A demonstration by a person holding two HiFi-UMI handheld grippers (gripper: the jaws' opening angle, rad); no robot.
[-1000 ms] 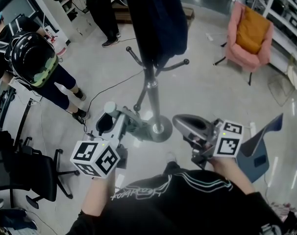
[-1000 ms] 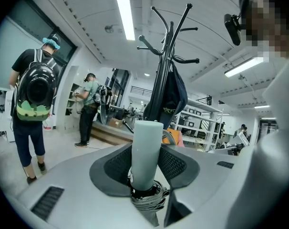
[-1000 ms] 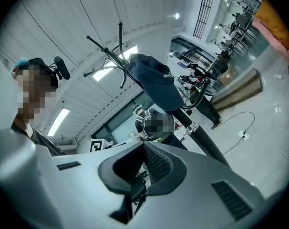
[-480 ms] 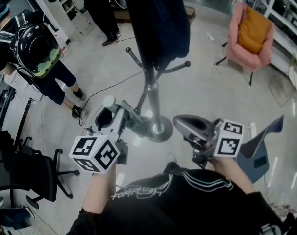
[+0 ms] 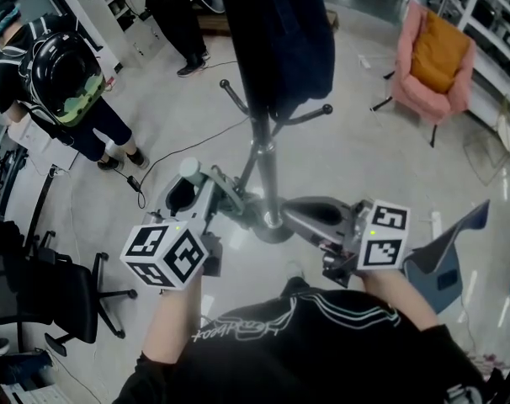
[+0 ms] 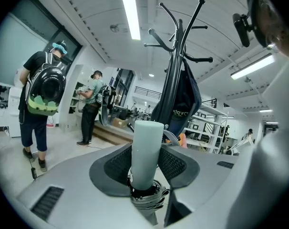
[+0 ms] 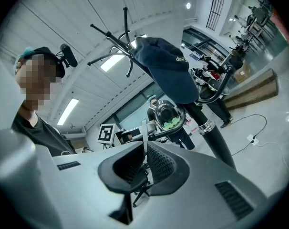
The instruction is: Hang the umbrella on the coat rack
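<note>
The folded umbrella's pale green handle stands upright between my left gripper's jaws, which are shut on it. From above, the handle's top pokes out of the left gripper, left of the coat rack's pole. A thin pale strap runs up from between the closed jaws of my right gripper. That right gripper sits just right of the pole's foot. A dark garment hangs from the rack's top. The rack's lower hooks are bare.
A person with a black-and-green backpack stands at the left, another person further back. A pink armchair is at the right, a black office chair at the lower left. A cable crosses the floor.
My right gripper has shifted left, closer to the rack's pole. The left gripper with the handle has edged slightly. The person with the backpack has stepped further away to the upper left.
</note>
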